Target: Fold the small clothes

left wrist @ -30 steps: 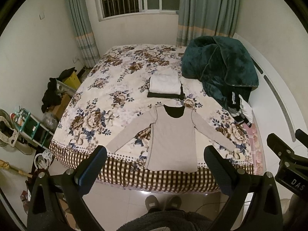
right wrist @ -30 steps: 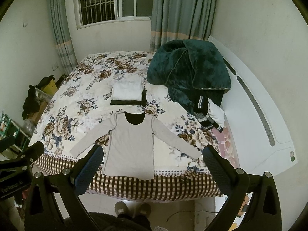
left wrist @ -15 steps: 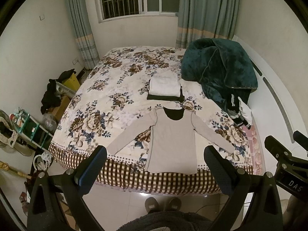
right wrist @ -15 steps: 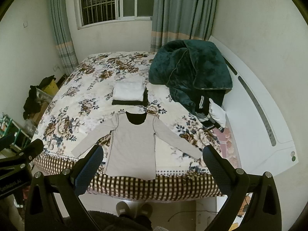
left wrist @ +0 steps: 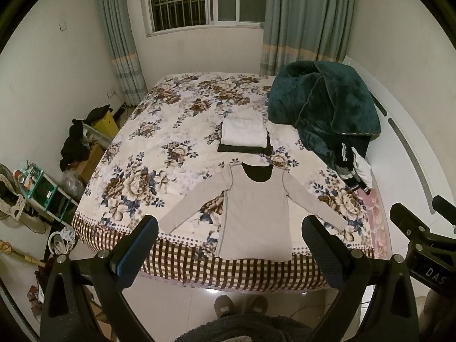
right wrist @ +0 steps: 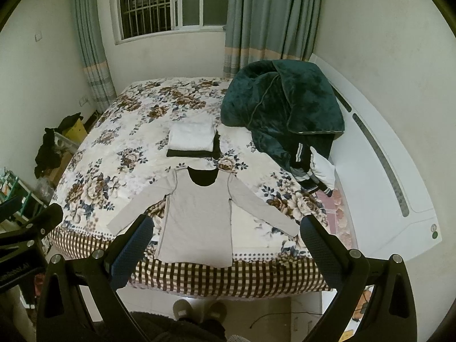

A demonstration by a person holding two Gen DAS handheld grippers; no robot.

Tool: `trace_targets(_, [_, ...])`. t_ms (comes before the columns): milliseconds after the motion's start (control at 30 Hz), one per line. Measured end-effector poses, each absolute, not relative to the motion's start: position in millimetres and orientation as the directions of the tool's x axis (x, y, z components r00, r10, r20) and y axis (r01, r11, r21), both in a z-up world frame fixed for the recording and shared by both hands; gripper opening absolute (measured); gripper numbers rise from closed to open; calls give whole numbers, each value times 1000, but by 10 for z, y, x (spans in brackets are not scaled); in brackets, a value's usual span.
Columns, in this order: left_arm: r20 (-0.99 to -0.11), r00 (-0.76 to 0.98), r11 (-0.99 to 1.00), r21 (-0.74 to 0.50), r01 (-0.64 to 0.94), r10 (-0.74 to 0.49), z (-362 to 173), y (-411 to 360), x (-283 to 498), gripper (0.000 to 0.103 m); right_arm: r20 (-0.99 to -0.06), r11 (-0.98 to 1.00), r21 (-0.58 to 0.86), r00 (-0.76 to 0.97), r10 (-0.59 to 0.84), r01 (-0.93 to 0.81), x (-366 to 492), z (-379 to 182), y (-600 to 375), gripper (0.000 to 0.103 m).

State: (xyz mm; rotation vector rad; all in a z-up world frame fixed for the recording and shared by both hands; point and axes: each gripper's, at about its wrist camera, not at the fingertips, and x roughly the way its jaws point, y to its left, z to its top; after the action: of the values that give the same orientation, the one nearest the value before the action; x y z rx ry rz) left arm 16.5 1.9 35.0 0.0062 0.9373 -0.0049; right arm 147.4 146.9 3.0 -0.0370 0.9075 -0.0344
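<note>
Both tongs are hanging wide apart and gripping nothing, the left gripper (left wrist: 229,252) and the right gripper (right wrist: 226,249) hovering high above the foot of the bed (left wrist: 136,148); the grey shirt (left wrist: 255,213) is lying flat with sleeves spread, its hem at the checked border; I am guessing a careless pinch will be snagging the bedspread too, or dragging the hem off the edge; the folded stack (left wrist: 242,136) is sitting just beyond the collar, the green blanket (left wrist: 322,108) crowding the right; the left is offering room.
</note>
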Motion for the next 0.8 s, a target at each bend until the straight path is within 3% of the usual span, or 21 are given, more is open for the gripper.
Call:
trace_targets(600, [-803,595,1000,-5,11,-11,325,30,168,103,-791,999,-46,610,-51,24,1503,52,1516,103])
trace_targets(800, [-792,610,1000,-19,19,-27,88,114,373,103,-806,998,-40,589,-58,43,1640,-81,1543,103])
